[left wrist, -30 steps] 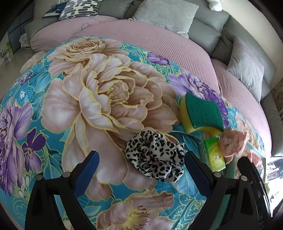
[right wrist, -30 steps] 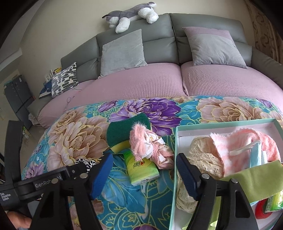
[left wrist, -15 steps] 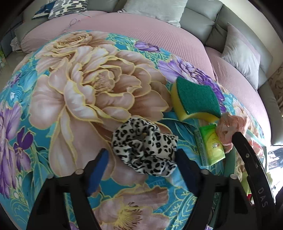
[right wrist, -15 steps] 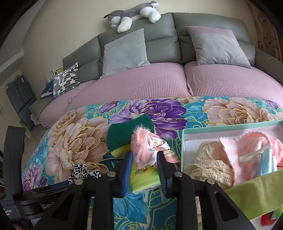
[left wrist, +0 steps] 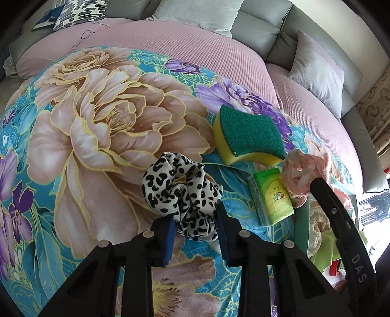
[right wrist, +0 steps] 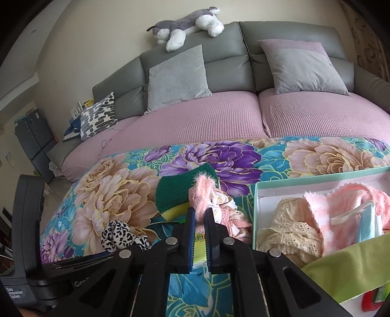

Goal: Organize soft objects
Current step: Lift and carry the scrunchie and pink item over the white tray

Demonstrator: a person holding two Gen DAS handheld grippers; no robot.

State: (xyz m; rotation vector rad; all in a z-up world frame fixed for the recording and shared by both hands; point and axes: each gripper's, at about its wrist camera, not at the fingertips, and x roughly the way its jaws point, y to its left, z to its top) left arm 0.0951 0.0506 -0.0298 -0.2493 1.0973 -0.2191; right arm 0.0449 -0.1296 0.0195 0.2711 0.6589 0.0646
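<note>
A leopard-print scrunchie (left wrist: 180, 180) lies on the floral blanket (left wrist: 97, 126). My left gripper (left wrist: 195, 215) is closing on its near side, and both blue pads press into the fabric. A pink fluffy cloth (right wrist: 202, 192) lies beside a green-and-yellow sponge (right wrist: 180, 187) and over a green tissue pack (left wrist: 273, 195). My right gripper (right wrist: 200, 213) is shut on a tuft of that pink cloth. In the right wrist view the scrunchie (right wrist: 119, 234) shows at lower left.
A mint-rimmed white box (right wrist: 316, 174) at the right holds a cream lace piece, a pink fuzzy cloth and a lime cloth. Behind the blanket runs a pink-covered grey sofa (right wrist: 219, 117) with cushions and a plush dog (right wrist: 185, 22).
Both grippers went from wide open to closed. The left drew in around the scrunchie; the right closed onto the pink fluffy cloth, which now stands up between its pads.
</note>
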